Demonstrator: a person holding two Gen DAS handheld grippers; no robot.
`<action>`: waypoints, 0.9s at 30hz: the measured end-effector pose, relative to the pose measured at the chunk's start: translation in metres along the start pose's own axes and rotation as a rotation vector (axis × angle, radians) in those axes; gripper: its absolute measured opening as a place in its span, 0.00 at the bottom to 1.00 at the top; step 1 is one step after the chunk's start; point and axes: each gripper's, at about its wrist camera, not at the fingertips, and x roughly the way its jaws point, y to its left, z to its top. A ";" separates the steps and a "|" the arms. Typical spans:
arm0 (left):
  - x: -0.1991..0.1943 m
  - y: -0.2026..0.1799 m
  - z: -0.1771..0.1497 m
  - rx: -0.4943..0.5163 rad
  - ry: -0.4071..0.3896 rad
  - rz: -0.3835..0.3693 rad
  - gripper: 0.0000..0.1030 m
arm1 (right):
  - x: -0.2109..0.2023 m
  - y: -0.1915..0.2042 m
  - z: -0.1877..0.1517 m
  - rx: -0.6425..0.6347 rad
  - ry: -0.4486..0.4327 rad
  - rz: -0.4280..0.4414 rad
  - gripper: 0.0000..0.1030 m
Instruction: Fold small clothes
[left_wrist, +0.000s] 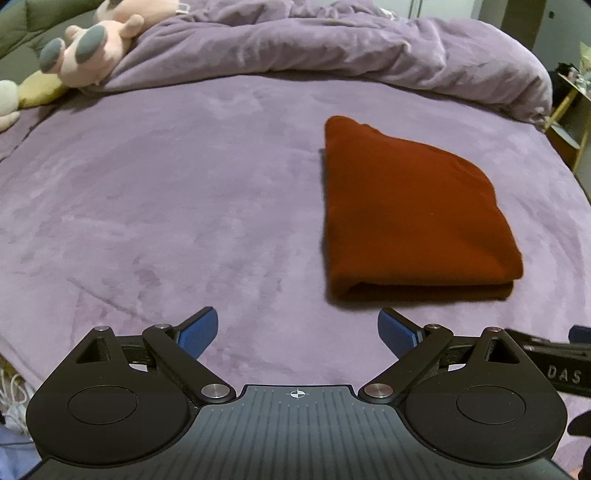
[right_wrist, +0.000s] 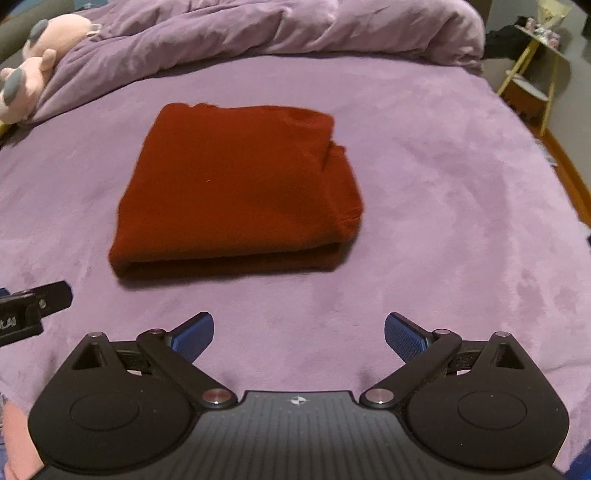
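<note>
A dark red garment (left_wrist: 410, 218) lies folded into a thick rectangle on the purple bed cover (left_wrist: 166, 192). In the right wrist view the same folded garment (right_wrist: 236, 188) sits left of centre, its folded edge facing me. My left gripper (left_wrist: 297, 334) hovers just short of that near edge and a little to its left, jaws wide open, nothing between the blue pads (left_wrist: 199, 332). My right gripper (right_wrist: 299, 338) stands open and empty too, below and right of the garment's near edge. Each view catches a bit of the other gripper at its side.
A rumpled purple duvet (left_wrist: 332, 44) is heaped along the far side of the bed. Pink and yellow plush toys (left_wrist: 92, 44) lie at the far left. A yellow-legged shelf (right_wrist: 532, 74) stands beyond the bed's right edge. The bed cover (right_wrist: 461, 177) spreads on both sides of the garment.
</note>
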 end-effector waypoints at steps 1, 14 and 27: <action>0.000 -0.002 0.000 0.007 0.001 0.003 0.94 | -0.001 0.000 0.000 0.000 -0.003 -0.013 0.96; 0.003 -0.017 0.000 0.061 0.025 0.050 0.94 | -0.003 -0.007 0.004 0.016 0.005 -0.016 0.96; 0.006 -0.017 0.000 0.063 0.039 0.043 0.94 | -0.005 -0.006 0.004 0.036 0.002 0.000 0.96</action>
